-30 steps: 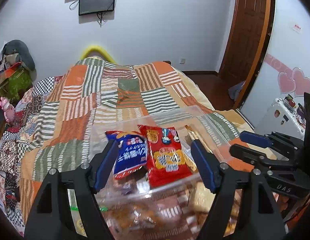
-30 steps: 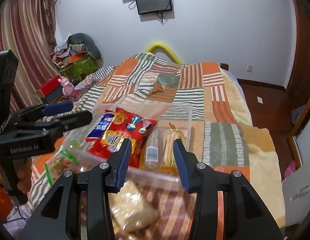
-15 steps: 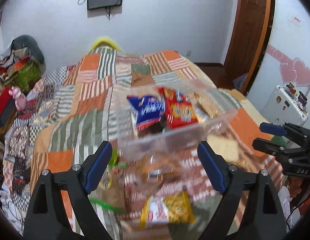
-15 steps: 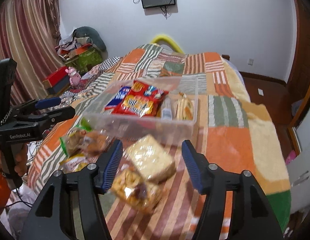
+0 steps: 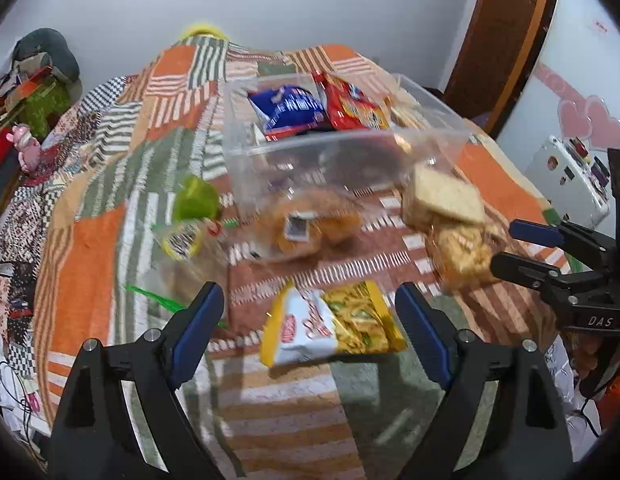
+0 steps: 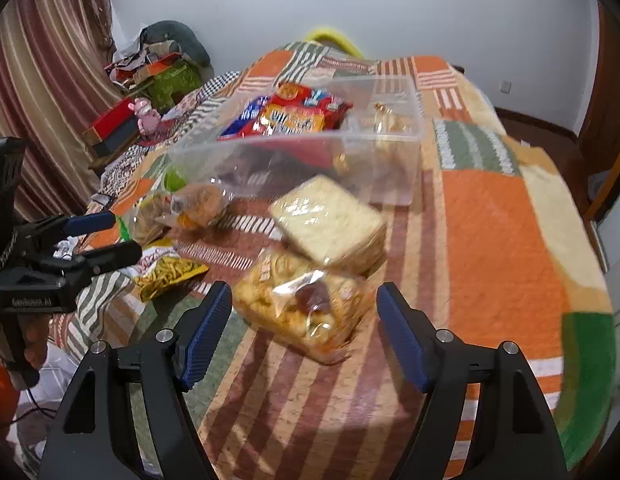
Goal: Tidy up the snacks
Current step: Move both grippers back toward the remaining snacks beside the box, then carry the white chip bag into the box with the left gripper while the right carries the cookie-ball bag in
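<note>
Left gripper (image 5: 306,316) jaws spread wide over yellow chip bag (image 5: 334,322); right gripper (image 6: 304,320) jaws were opening, empty, above pastry bag (image 6: 302,304); clear bin (image 5: 342,148) behind on bed (image 6: 490,220).

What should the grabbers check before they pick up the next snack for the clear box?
1. Left gripper empty and spread wide: ok.
2. Right gripper empty, jaws opening: ok.
3. Yellow-and-white crinkly snack packet lined up ahead of the left gripper, not yet between the pads: ok.
4. Clear bag of golden fried snacks lined up ahead of the right gripper: ok.
5. Clear plastic storage box has room left beside the blue and red packets: cannot tell, picture blurred.
6. Wrapped square sandwich leaning on the golden-snack bag, so it may slip: not ok.
</note>
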Demonstrator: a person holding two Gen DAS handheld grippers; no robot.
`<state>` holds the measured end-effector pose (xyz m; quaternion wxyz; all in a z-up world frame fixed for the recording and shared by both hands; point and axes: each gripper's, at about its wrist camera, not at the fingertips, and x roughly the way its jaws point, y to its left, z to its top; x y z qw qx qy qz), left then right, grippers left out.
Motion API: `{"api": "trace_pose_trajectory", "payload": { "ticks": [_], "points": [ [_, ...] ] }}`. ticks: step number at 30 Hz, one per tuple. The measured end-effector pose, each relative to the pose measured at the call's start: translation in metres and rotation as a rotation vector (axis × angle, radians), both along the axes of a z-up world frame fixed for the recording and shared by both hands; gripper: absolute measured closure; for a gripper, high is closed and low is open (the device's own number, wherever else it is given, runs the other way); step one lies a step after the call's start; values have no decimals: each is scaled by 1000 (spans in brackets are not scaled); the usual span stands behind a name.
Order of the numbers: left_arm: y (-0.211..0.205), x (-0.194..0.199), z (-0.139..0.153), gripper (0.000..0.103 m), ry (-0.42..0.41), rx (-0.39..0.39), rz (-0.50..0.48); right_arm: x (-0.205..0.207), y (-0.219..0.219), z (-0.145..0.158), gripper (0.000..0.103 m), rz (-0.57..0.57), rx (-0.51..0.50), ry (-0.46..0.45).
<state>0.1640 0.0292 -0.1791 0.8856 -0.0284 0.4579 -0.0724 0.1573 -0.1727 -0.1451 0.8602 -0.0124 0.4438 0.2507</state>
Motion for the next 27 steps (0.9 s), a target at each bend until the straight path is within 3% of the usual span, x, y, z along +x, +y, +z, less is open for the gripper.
{"api": "trace_pose_trajectory", "payload": {
  "ticks": [5,13,20,22,27],
  "points": [
    [-8,3,-16,15,47,-29,-14,-3,8,-9,20,10,-20,13],
    [-8,14,-47,15,134,-53,-8,3,21,-20,13,19,-42,39],
    [-1,14,-49,16,101,-83,12,7,28,-24,13,7,-70,21],
    [0,13,-48,25,90,-94,7,8,27,-24,18,6,-74,16],
    [-1,12,-43,36,68,-99,-1,7,25,-23,22,16,-67,15]
  ]
}}
